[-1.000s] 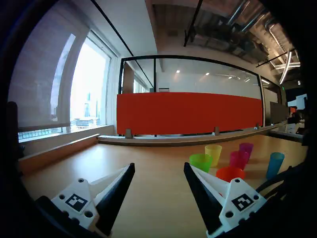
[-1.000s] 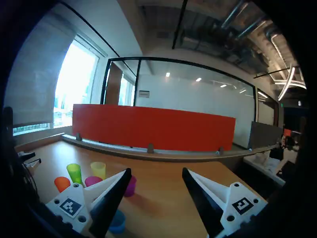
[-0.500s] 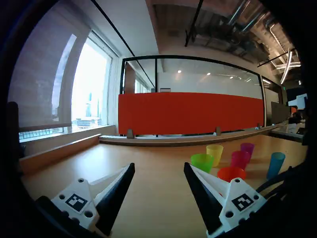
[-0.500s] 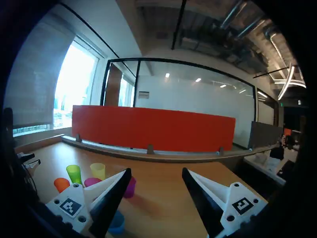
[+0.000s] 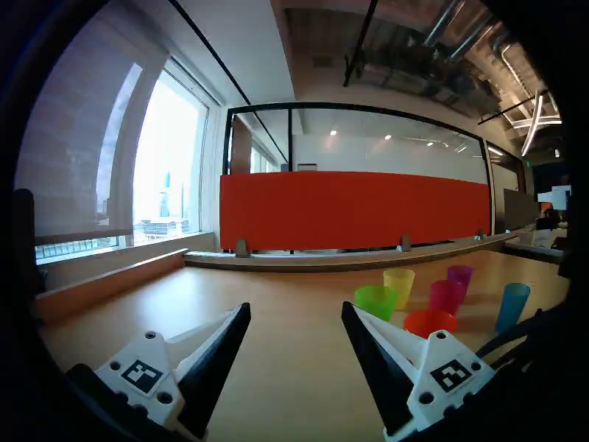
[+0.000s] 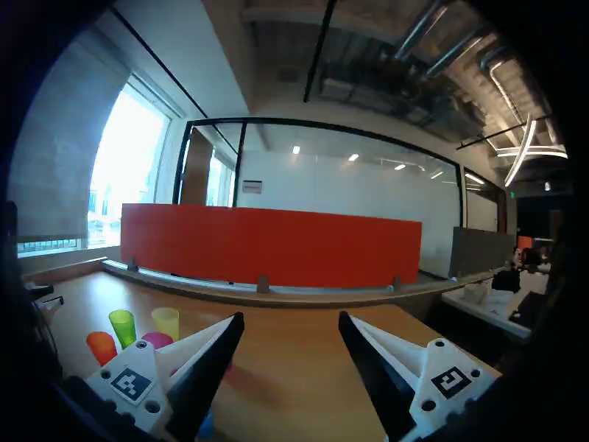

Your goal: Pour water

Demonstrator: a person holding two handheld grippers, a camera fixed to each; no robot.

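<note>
Several plastic cups stand on a wooden table (image 5: 280, 309). In the left gripper view I see a green cup (image 5: 375, 300), a yellow cup (image 5: 398, 286), an orange cup (image 5: 429, 323), two magenta cups (image 5: 446, 296) and a blue cup (image 5: 512, 306), all right of my left gripper (image 5: 294, 313). That gripper is open with nothing between its fingers. In the right gripper view an orange cup (image 6: 101, 346), a green cup (image 6: 122, 327), a yellow cup (image 6: 166, 322) and a magenta cup (image 6: 157, 339) sit at lower left, partly behind the left finger. My right gripper (image 6: 289, 320) is open and holds nothing.
A red partition (image 5: 353, 210) runs along the table's far edge, with a glass wall behind it. Large windows (image 5: 166, 177) lie to the left. A black cable (image 5: 515, 335) crosses the table at right in the left gripper view. Desks stand beyond the table's right edge (image 6: 478, 306).
The right gripper's view has shifted to the right and tilted up, so the cups slid left and lower and the blue cup dropped out of sight. The left gripper barely moved.
</note>
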